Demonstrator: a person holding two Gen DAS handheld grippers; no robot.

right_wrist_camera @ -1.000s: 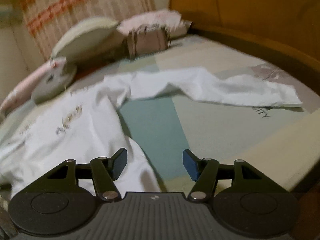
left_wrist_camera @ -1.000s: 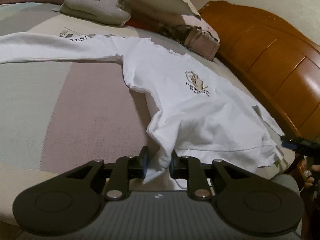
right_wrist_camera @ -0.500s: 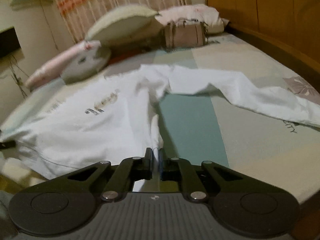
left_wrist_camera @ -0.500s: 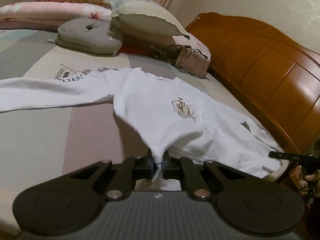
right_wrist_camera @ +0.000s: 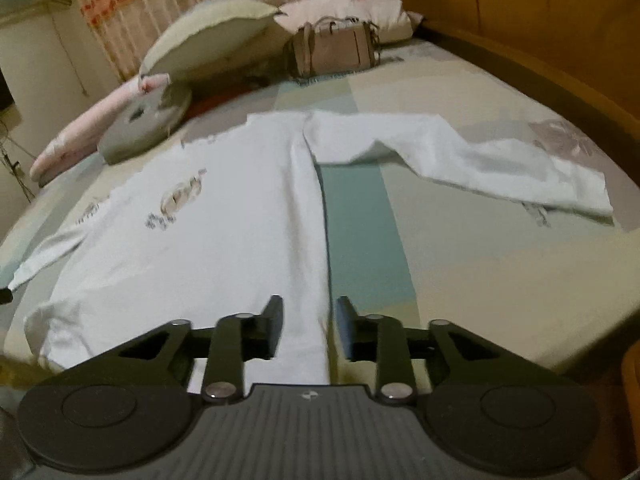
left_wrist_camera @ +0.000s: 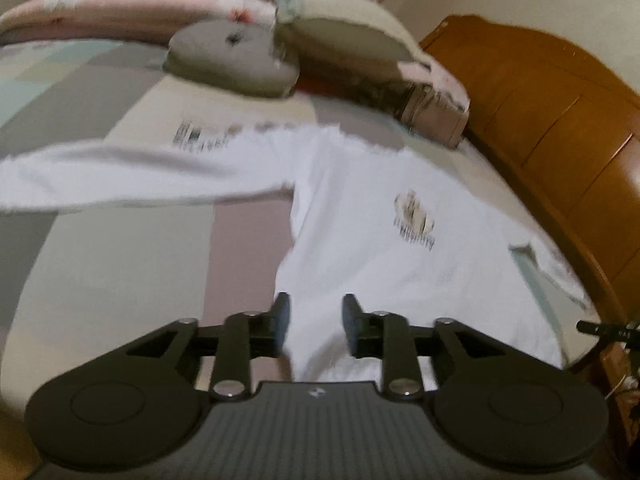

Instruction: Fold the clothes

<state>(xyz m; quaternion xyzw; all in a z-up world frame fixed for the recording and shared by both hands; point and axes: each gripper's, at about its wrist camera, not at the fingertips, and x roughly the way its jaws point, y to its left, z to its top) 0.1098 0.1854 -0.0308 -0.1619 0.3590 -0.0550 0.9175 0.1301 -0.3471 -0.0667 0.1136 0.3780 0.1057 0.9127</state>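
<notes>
Both claws, clamped on the hem half a second ago, have let go and now stand spread. Left claw [left_wrist_camera: 313, 320] hovers over the lower corner of the white shirt [left_wrist_camera: 372, 240], nothing between its fingers. Right claw [right_wrist_camera: 307, 324] is likewise spread above the shirt's [right_wrist_camera: 224, 232] other bottom edge. Shirt lies flat on the bed [right_wrist_camera: 480, 264], sleeves stretched outward, below a grey cushion [left_wrist_camera: 232, 60] and a handbag [right_wrist_camera: 334, 50].
</notes>
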